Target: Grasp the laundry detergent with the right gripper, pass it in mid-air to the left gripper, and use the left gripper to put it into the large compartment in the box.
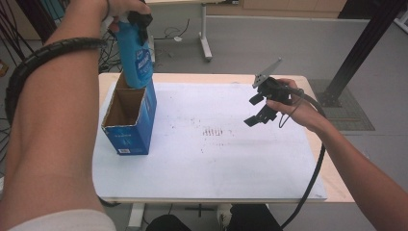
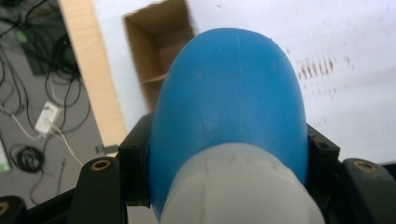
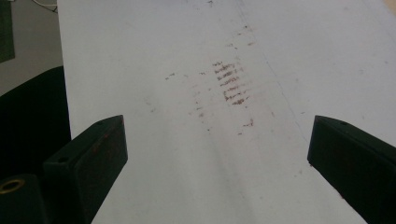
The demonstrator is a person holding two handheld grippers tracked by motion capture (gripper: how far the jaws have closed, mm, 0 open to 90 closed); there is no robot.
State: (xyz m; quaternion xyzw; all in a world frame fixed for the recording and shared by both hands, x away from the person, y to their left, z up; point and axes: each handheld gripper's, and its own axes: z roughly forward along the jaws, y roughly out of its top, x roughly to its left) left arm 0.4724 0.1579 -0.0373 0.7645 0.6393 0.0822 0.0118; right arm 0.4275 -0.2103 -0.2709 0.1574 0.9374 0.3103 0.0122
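Nearest, the white counter is a smooth matte board with a patch of short reddish-brown streaks at its middle; pale wood shows at its far and right edges.

Above the counter's right half, the right tool hangs free with its jaws spread wide and nothing between them. In the right gripper view both black jaws frame the bare stained surface. It seems parked out of the way, leaving the work to the other hand.

At the left stands an open blue cardboard box, upright, its plain brown inside facing up, so it is ready to take something from above.

Farther and higher, the left tool pinches a blue plastic bottle just below its white cap. The bottle hangs upright, its base over the far end of the box mouth, at or just inside the rim. Gripping near the top probably lets the smooth, rounded body drop straight down between the cardboard walls.
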